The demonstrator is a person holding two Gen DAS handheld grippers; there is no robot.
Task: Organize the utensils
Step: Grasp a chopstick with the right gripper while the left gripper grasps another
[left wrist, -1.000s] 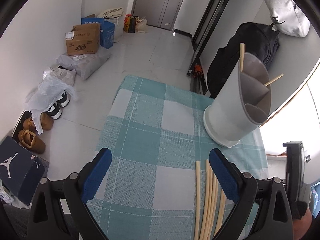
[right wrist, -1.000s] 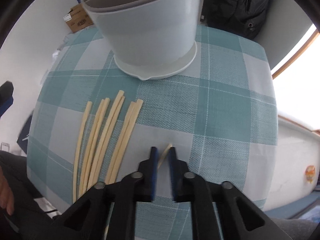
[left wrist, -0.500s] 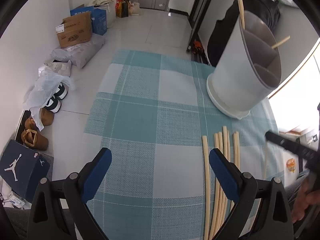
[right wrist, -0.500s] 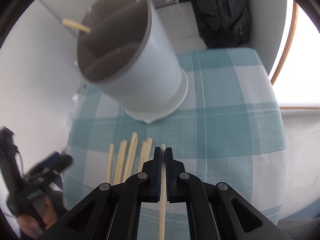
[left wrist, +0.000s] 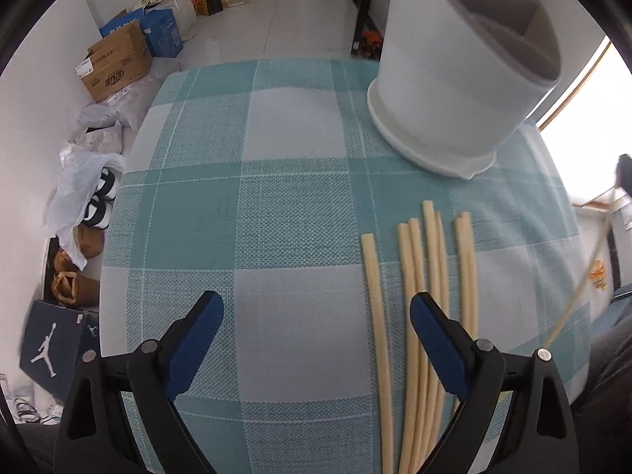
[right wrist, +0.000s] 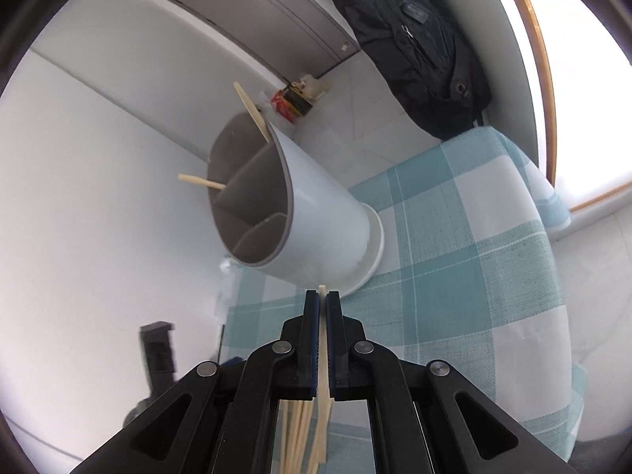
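Note:
Several pale chopsticks (left wrist: 418, 276) lie side by side on the teal checked cloth (left wrist: 245, 205). A white divided utensil holder (left wrist: 454, 79) stands at the far right with two chopsticks in it, and shows in the right wrist view (right wrist: 316, 217). My left gripper (left wrist: 316, 328) is open and empty, low over the cloth, its right finger over the chopsticks. My right gripper (right wrist: 322, 304) is shut on one chopstick (right wrist: 324, 355), raised above the table and pointing towards the holder. That chopstick shows at the right edge of the left wrist view (left wrist: 576, 292).
Cardboard boxes (left wrist: 114, 67), bags and shoes (left wrist: 94, 205) lie on the floor to the left of the table. A black backpack (right wrist: 418, 39) leans against the wall beyond the table. A window ledge runs along the right side.
My right gripper closed on a chopstick, lifted it off the cloth and tilted up towards the holder. My left gripper moved forward and lower over the lying chopsticks.

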